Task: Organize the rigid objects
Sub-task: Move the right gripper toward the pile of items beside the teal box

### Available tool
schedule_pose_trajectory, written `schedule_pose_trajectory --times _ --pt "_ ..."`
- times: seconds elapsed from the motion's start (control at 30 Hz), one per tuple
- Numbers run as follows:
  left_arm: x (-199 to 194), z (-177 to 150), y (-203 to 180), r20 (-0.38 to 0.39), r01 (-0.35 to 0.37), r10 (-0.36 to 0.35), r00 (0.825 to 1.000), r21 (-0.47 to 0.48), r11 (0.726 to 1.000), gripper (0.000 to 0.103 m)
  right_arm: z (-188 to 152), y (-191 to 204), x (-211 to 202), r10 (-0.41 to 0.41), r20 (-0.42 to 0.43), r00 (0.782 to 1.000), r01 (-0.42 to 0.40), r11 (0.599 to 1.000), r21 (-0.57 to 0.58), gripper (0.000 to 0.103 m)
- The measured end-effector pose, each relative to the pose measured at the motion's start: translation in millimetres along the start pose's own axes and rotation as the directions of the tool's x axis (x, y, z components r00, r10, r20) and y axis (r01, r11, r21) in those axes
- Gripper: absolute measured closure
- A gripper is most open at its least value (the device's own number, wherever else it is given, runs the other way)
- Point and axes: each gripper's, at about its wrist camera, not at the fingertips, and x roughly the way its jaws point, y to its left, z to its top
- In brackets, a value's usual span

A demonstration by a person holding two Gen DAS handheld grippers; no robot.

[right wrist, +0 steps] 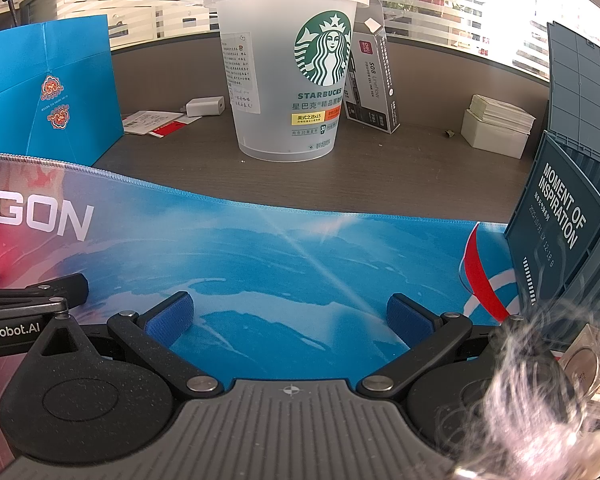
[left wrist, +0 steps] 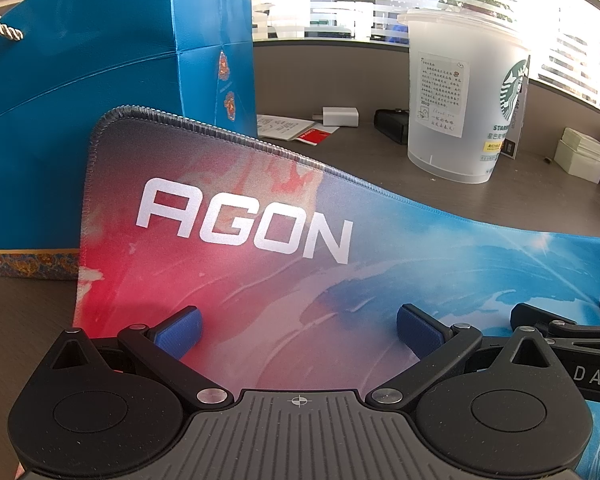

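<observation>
A large frosted Starbucks cup point(right wrist: 288, 76) with a lid stands upright on the brown desk, also in the left wrist view point(left wrist: 460, 96). A grey pen box point(right wrist: 374, 72) leans behind it. A white charger point(right wrist: 205, 106) lies to its left. My left gripper point(left wrist: 300, 330) is open and empty above the red-and-blue AGON mat point(left wrist: 240, 240). My right gripper point(right wrist: 290, 316) is open and empty above the blue part of the mat point(right wrist: 280, 248). Each gripper shows at the edge of the other's view.
A blue paper bag point(left wrist: 100, 92) stands at the left. A teal container-style box point(right wrist: 572, 184) stands at the right. A white box of cards point(right wrist: 496, 126), a black object point(left wrist: 390, 124), papers point(right wrist: 152, 122) and a fluffy object point(right wrist: 540, 392) are around.
</observation>
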Motion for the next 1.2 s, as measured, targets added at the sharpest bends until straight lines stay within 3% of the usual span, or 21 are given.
schedule_pose_trajectory --times 0.4,0.63,0.93,1.07,1.2 --pt "-0.7 1.6 6.0 0.005 0.003 -0.003 1.0 -0.037 0.999 0.0 -0.2 -0.4 0.3 0.0 0.0 1.0 0.0 1.0 0.0 0.0" --pt "-17.6 1.9 16.9 0.079 -0.023 0.031 0.996 -0.097 0.995 0.0 -0.1 -0.4 0.4 0.0 0.0 1.0 0.0 1.0 0.0 0.0" --pt "-19.4 3.8 23.2 0.115 -0.046 0.061 0.991 -0.13 0.99 0.0 0.5 -2.6 -0.8 0.019 -0.011 1.0 -0.018 1.0 0.013 0.0" --pt "-19.4 3.6 25.9 0.131 -0.055 0.073 0.989 -0.141 0.989 0.0 7.6 -7.7 -37.7 0.043 0.086 0.995 -0.043 0.999 0.003 0.0" --pt "-15.1 1.8 25.0 0.1 -0.044 0.057 0.993 -0.126 0.991 0.0 6.0 -30.1 -93.6 0.076 0.222 0.972 -0.071 0.997 -0.029 0.0"
